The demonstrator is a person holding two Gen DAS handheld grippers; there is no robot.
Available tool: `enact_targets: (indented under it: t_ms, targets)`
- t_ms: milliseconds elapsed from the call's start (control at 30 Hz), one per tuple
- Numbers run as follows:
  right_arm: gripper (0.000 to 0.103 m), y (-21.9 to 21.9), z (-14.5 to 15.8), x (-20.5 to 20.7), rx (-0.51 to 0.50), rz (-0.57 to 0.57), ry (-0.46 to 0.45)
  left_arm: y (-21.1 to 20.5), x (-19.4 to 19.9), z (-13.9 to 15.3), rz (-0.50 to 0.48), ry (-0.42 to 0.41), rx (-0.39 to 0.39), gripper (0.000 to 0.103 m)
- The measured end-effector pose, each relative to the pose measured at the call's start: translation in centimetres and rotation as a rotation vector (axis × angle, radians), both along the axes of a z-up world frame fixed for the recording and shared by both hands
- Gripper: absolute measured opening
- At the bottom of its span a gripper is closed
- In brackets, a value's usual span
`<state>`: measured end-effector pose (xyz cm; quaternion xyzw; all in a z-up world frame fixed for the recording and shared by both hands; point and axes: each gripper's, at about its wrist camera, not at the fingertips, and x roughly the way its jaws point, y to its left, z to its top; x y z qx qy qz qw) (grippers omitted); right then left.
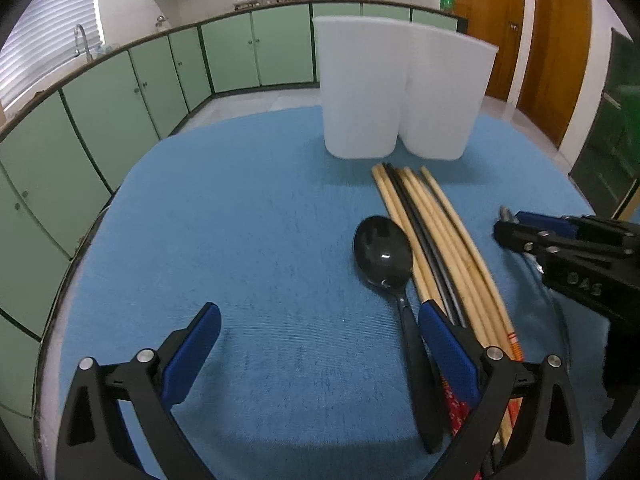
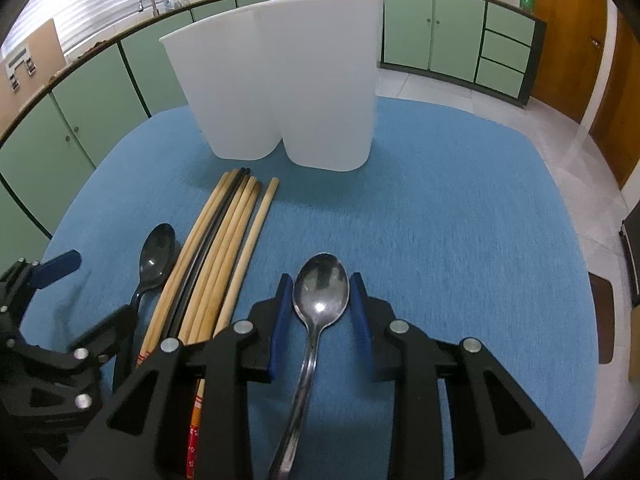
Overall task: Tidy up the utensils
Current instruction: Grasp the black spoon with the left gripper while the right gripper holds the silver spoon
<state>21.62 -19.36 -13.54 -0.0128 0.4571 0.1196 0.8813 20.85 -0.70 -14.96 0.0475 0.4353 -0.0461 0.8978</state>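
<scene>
Between the right gripper's (image 2: pixel 320 312) parted jaws a steel spoon (image 2: pixel 318 300) lies flat on the blue surface (image 2: pixel 440 240), stiff, slick, likely best pinched at its neck; left gripper (image 1: pixel 316 344) gapes wide.

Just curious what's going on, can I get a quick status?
Left tongs open, empty. Right tongs open around silver spoon, not gripping. Black spoon, chopsticks on cloth. White bins unobstructed.

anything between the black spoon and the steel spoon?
Yes, the bundle of chopsticks lies between black spoon and steel spoon, clearest in the right wrist view.
</scene>
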Motion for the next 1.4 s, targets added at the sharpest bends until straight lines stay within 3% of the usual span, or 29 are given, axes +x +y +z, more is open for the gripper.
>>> enact_targets:
  t_ms: [200, 400, 600, 733, 1000, 1267, 1400]
  targets:
    - [0.028, -0.7, 0.2, 1.5, 0.0, -0.006, 0.006, -0.3, 1.1, -0.6, -0.008, 0.043, 0.03, 0.098]
    - [0.028, -0.7, 0.3, 1.3, -0.065, -0.025, -0.008, 2.0, 1.2, -0.3, 0.043, 0.025, 0.085, 0.098]
    - [0.028, -1.5, 0.2, 2.0, -0.106, -0.046, -0.02, 2.3, 1.8, 0.1, 0.026, 0.023, 0.076, 0.096]
    - [0.029, -1.9, 0.2, 2.6, -0.092, -0.035, -0.009, 1.8, 2.6, 0.9, 0.0, 0.013, 0.016, 0.097]
    - [0.03, -2.9, 0.1, 3.7, -0.073, -0.029, 0.017, 1.2, 6.7, 0.3, 0.001, 0.033, 0.032, 0.097]
    - [0.034, -2.8, 0.0, 4.2, -0.056, -0.028, 0.055, 2.0, 9.1, -0.4, 0.01, 0.08, 0.005, 0.097]
    - [0.035, -3.0, 0.2, 4.6, -0.065, -0.022, 0.06, 1.7, 8.7, 0.3, 0.001, 0.063, -0.004, 0.097]
